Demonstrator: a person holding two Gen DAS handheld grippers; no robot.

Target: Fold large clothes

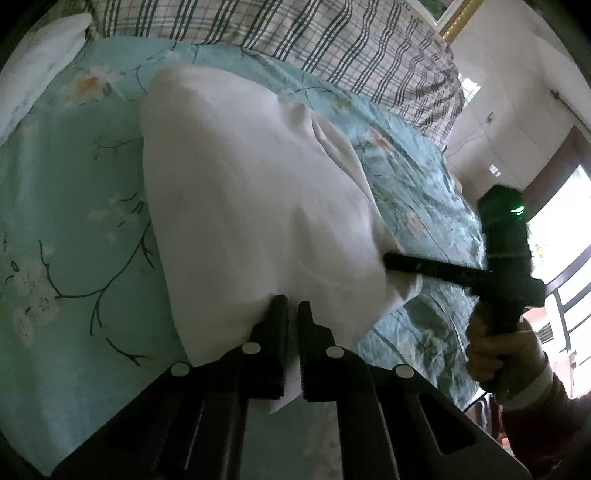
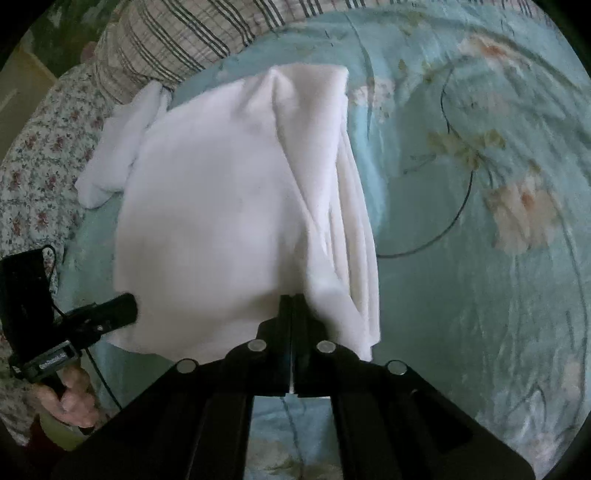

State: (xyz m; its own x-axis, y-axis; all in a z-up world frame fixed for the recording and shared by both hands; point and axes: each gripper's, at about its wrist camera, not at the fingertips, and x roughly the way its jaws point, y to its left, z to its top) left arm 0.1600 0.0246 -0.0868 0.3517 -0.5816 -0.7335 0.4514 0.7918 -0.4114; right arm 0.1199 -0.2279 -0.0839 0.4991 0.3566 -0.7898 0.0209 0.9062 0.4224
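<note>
White garment (image 1: 236, 206), held up by two hand-held grippers above a bed covered with a teal floral quilt (image 1: 66, 229). Left gripper (image 1: 293, 306): jaws drawn narrow, a fold of the garment's near edge pinched between them, cloth visible in the slot between the fingers. Right gripper (image 2: 293, 299): jaws pressed nearly together on the same near edge farther along, a thin sliver of white cloth showing between them. Each gripper appears in the other's view, at the side of the garment, gripped by a hand (image 1: 502, 354). The garment hangs from these two holds and drapes away toward the head of the bed, its far end resting on the quilt; vertical pleats gather along its right side in the right wrist view. A second white cloth (image 2: 118, 144) lies bunched on the quilt just beside the garment's far left edge. A plaid blanket (image 1: 332, 33) is heaped along the far edge of the bed.
</note>
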